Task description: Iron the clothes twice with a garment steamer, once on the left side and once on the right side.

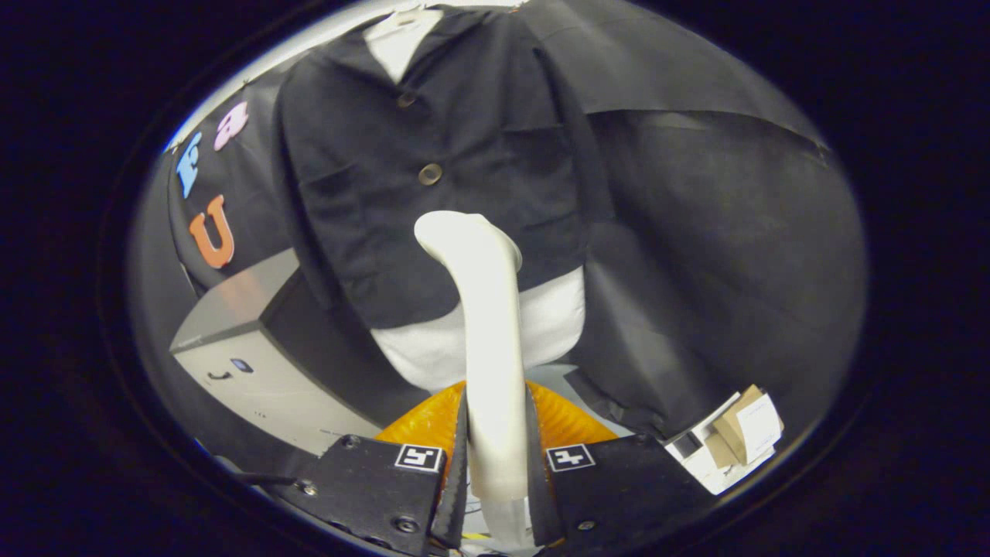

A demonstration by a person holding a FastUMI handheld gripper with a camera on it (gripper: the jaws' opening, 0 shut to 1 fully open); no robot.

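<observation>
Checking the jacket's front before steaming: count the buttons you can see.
2 on the jacket: one button below the collar, another lower, above the steamer held by the gripper. Others may be hidden.

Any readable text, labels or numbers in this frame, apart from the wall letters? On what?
No text can be read.
Grey box: small print and a logo, too blurred to read.
Small cartons: white labels, too small to read.
Tongs, shut on the white steamer: square markers, patterns rather than words.
Dark jacket: no text.
</observation>
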